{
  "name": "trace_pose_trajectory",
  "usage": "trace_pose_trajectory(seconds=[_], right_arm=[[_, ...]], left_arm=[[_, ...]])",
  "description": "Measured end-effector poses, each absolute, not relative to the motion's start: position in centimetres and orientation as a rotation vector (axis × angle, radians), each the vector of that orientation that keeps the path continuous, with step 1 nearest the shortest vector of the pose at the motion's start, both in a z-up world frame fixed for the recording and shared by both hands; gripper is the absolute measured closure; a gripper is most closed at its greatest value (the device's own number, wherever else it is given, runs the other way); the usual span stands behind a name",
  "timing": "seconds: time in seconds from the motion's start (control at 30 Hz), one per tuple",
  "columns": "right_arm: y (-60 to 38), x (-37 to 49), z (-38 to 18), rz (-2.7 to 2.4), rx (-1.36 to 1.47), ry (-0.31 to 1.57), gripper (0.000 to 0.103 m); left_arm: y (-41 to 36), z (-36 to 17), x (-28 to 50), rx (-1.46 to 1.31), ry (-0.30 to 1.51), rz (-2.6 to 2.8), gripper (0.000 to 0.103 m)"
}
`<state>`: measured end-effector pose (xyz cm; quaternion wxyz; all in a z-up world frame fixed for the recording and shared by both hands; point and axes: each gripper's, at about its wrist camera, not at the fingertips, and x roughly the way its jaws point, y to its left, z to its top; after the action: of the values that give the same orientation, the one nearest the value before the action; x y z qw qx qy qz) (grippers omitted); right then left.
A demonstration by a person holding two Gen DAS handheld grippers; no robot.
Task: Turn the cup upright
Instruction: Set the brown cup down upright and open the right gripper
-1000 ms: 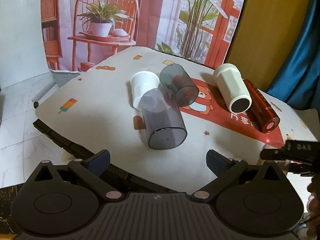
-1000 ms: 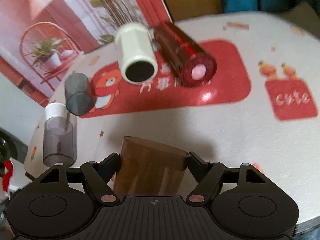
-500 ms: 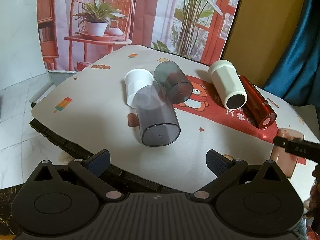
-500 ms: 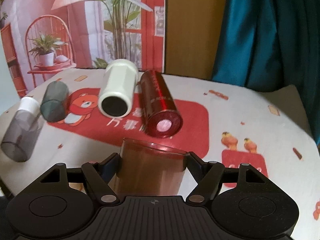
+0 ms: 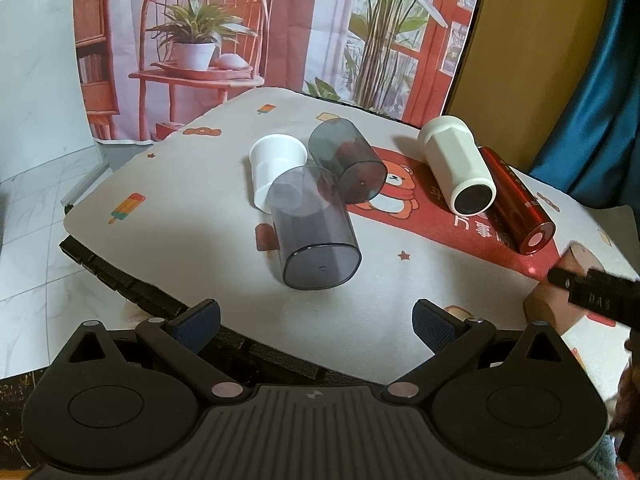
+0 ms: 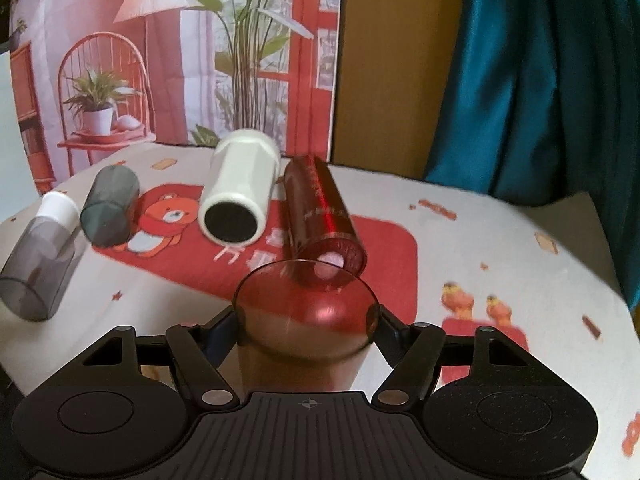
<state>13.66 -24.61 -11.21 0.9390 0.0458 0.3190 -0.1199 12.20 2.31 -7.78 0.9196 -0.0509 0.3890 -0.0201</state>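
My right gripper is shut on a brown translucent cup, held tilted with its round end toward the camera, above the table's near right part. The same cup shows blurred at the right edge of the left wrist view, between the right gripper's black fingers. My left gripper is open and empty, over the near table edge, short of a grey translucent cup lying on its side.
A second grey cup, a white cup, a white tumbler and a red tumbler lie on the printed tablecloth. A photo backdrop and a blue curtain stand behind.
The right gripper has tipped the brown cup, so its round end now faces the camera. The left gripper has barely moved.
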Motion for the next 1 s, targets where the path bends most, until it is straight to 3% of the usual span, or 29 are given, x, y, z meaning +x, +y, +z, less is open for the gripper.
trace_pose_trajectory(seconds=[0.23, 0.3, 0.47, 1.0], right_arm=[[-24.8, 12.5, -11.3, -0.247, 0.151, 0.694, 0.033], [-25.0, 12.1, -10.8, -0.261, 0.182, 0.702, 0.016], [-25.1, 10.5, -9.2, -0.262, 0.226, 0.73, 0.0], [-22.9, 1.8, -1.1, -0.183, 0.239, 0.676, 0.0]], left_arm=[[2.1, -7.8, 12.1, -0.102, 0.806, -0.047, 0.0], [2.0, -7.6, 11.9, -0.096, 0.8, -0.051, 0.0], [1.7, -6.9, 11.5, -0.078, 0.786, -0.054, 0.0], [0.6, -1.0, 6.6, 0.021, 0.693, -0.093, 0.0]])
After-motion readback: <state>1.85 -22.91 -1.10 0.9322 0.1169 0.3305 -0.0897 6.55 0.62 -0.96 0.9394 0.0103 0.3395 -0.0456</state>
